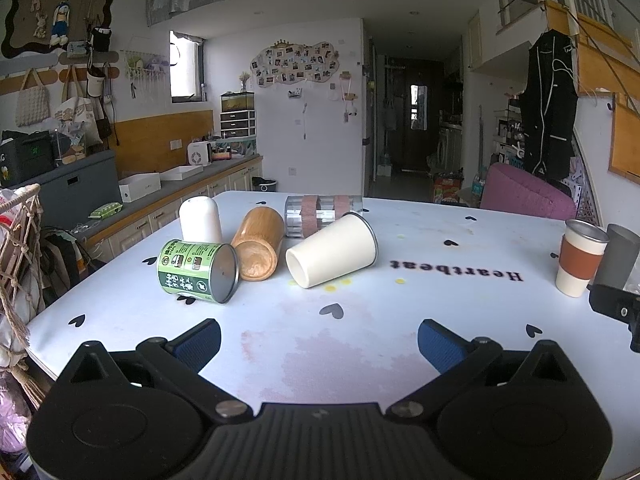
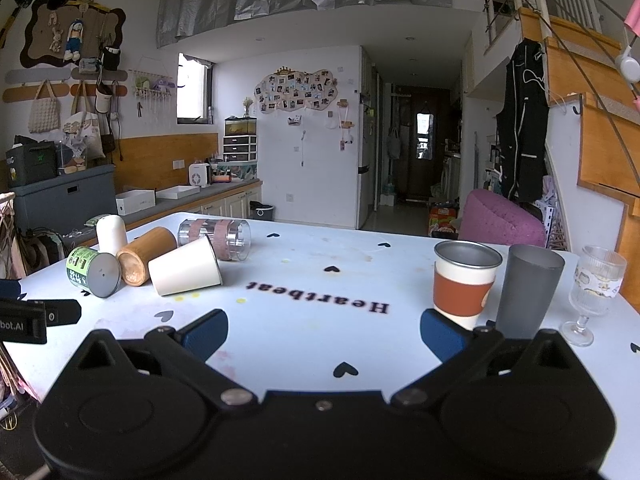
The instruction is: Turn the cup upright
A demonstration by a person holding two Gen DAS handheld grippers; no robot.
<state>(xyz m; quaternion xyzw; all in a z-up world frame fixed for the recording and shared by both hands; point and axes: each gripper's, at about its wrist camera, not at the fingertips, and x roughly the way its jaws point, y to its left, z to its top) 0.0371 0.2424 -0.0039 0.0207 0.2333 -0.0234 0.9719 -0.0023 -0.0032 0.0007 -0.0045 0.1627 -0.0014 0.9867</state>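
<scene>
Approach step, by the look of it: nothing grasped yet, five vessels lying tipped over on the white heart-print tablecloth (image 1: 400, 360).

Taking the printed word "Heartbeat" (image 1: 456, 270) as landmark: cream cup (image 1: 332, 250) on its side just left of the word, metal-rimmed mouth pointing away toward the far edge, closed base toward the camera. Further left of the word, touching or nearly so, a bamboo cup (image 1: 258, 248), then a green tin (image 1: 198, 266) with its grey end facing forward. Behind those, a white cup (image 1: 200, 220) and a clear ribbed tumbler (image 1: 320, 214) with brownish bands. Right of the word, already upright: orange-sleeved cup (image 2: 464, 284), grey tumbler (image 2: 524, 292), stemmed glass (image 2: 594, 288).

Left gripper (image 1: 320, 340) released, blue pads spread wide, hanging low over the cloth short of the cream cup, nothing between them. Right gripper (image 2: 324, 334) likewise spread and empty, nearest the upright group.

Likely next: left gripper forward to straddle the cream cup across its wall, squeeze, lift and rotate mouth-up. Care needed with the taper and with the bamboo cup close beside it; rolling possible on first contact.
</scene>
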